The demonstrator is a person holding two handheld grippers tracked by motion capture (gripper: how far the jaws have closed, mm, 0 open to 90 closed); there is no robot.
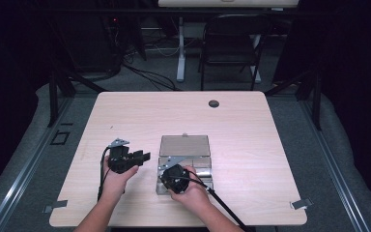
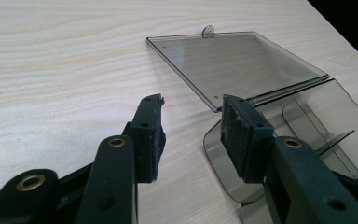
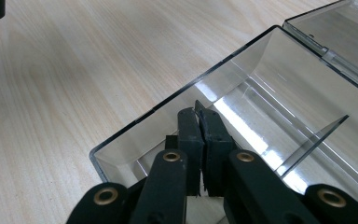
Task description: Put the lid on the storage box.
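Your right gripper (image 3: 200, 116) has its jaws pressed together with nothing between them, tips dipped inside the clear plastic box (image 3: 168, 105), just behind its near wall. Your left gripper (image 2: 191, 123) stands spread and empty, the box's open lid (image 2: 233, 60) just ahead of it.

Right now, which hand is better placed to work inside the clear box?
The right. The right gripper is shut inside the box, at its near wall. The left gripper stands open beside it, over the table.
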